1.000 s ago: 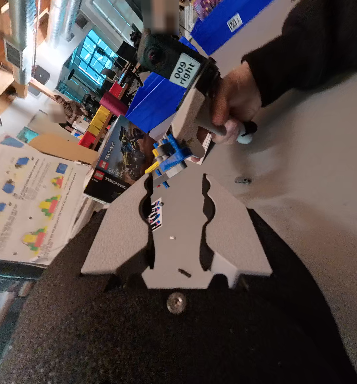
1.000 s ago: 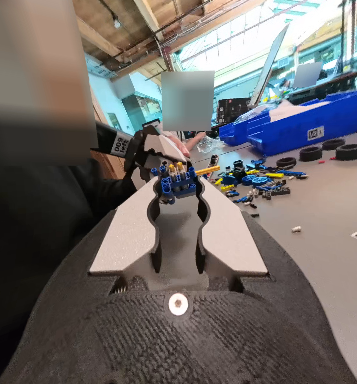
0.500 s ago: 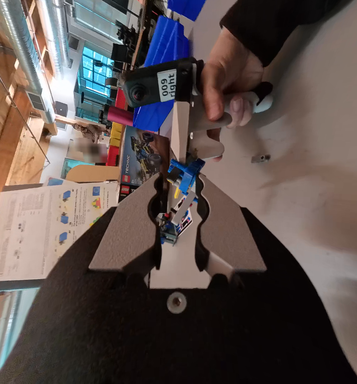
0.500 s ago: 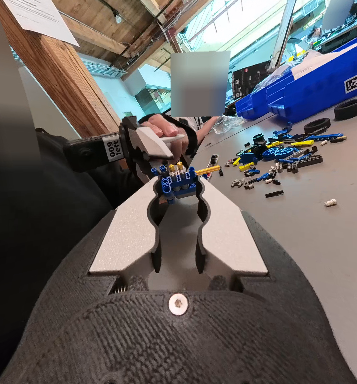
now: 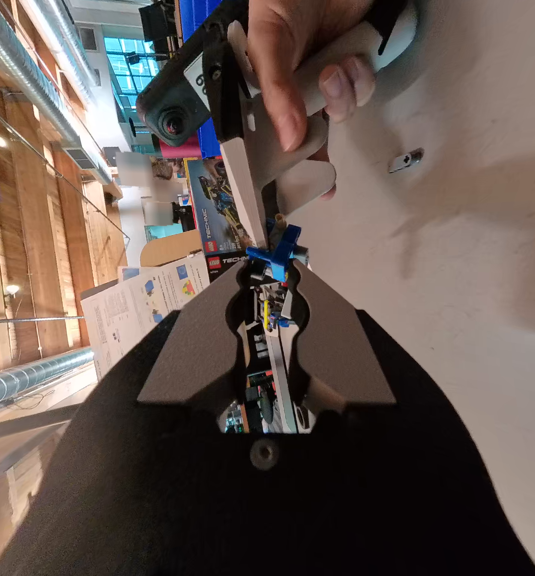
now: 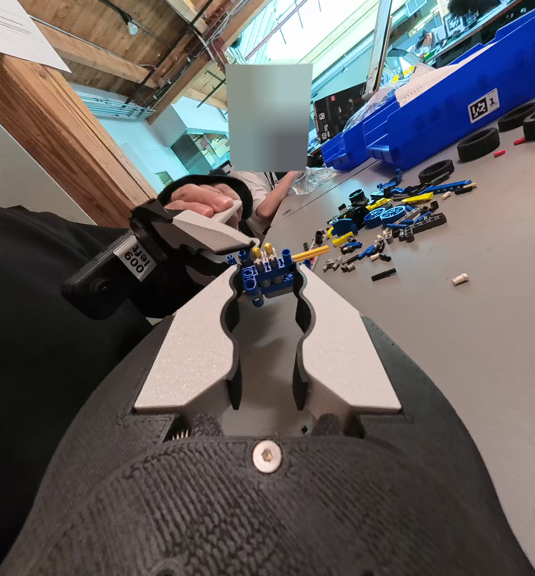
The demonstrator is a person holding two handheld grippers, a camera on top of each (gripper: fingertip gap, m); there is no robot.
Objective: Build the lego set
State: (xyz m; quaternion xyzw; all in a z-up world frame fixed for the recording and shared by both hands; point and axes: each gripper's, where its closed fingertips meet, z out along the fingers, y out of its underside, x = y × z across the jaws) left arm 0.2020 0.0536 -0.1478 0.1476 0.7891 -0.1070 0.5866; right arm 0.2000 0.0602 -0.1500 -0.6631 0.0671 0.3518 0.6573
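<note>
The right gripper (image 6: 266,274) has two pale grey fingers with a grainy, sandpaper-like face and wavy black inner edges, set in a black ribbed plastic body, and it is clamped on a small lego assembly (image 6: 267,272) right at its fingertips. That assembly is a knobbly blue block of glossy plastic with round holes, grey cylinders in its middle, yellow-tipped and blue pegs standing up from the top, and a thin yellow axle (image 6: 310,253) poking out to the side. The left gripper (image 5: 270,268), same grey-and-black build, has its tips at the blue cross-shaped end of the assembly (image 5: 280,254), but whether it is pinching or merely alongside I cannot tell. A hand (image 5: 294,65) wraps the right gripper's smooth handle. The assembly is held up above the matte grey table (image 6: 447,343), well apart from the scatter of loose blue, yellow and black parts (image 6: 394,215) and the rubber tyres (image 6: 478,145) beside the blue bins (image 6: 415,124). Compared with a second ago, the left gripper has come in much closer to the assembly, and the printed box (image 5: 216,215) and instruction sheet (image 5: 141,299) now sit upright behind it.
</note>
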